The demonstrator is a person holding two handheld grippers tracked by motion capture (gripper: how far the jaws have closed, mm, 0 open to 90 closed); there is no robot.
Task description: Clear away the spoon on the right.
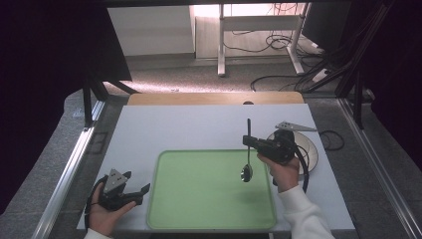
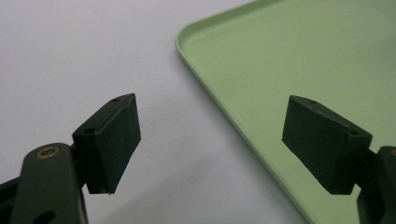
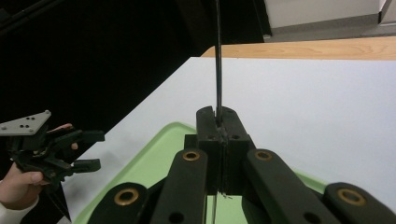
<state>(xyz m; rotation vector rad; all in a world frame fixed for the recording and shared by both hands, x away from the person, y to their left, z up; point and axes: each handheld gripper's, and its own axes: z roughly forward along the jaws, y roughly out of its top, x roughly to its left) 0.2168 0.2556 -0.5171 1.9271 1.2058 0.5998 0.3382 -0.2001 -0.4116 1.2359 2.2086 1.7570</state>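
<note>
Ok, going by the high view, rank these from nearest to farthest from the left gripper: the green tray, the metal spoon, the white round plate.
1. Green tray: just right of the left gripper.
2. Metal spoon: held upright over the tray's right part by the right gripper.
3. White round plate: beyond the tray's right edge.

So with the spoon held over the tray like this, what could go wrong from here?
The right gripper pinches the thin dark-handled metal spoon mid-handle, bowl hanging down, so it may pivot or slip between the pads. If it drops, it could bounce off the pale green plastic tray. The round white plate lies close beside the right hand and could get knocked.
</note>
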